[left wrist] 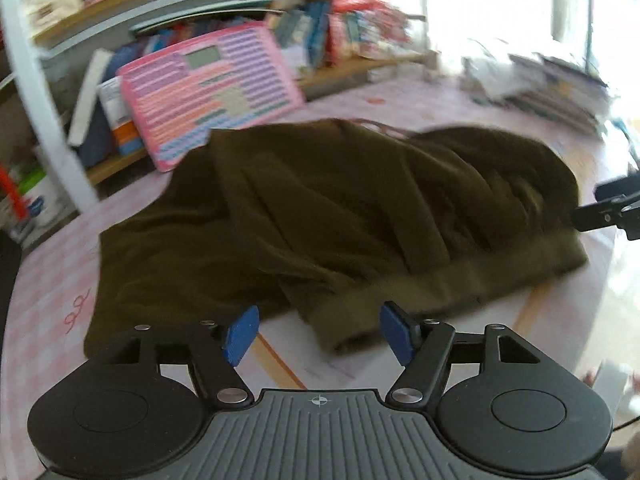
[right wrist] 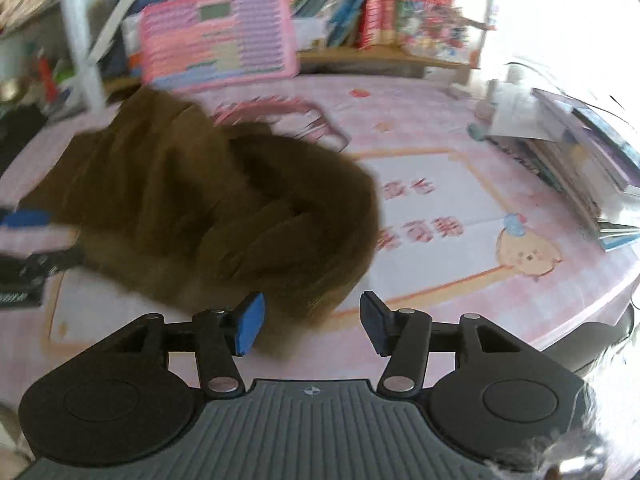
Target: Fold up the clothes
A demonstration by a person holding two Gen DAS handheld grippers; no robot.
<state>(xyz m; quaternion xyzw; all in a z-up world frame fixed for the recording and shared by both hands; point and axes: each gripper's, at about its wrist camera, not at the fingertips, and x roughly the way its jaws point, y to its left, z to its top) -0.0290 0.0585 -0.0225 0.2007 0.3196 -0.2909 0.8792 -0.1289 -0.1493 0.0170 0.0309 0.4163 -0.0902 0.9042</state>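
Crowding shelves (right wrist: 360, 56), seemingly books (right wrist: 384, 20).

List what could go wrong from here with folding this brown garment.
1. The brown garment lies bunched in deep creases, so a fold now may lock them in.
2. Both tools, left and right, are open and hold nothing; a grab may catch several layers.
3. The pink board leans close behind and could be knocked.
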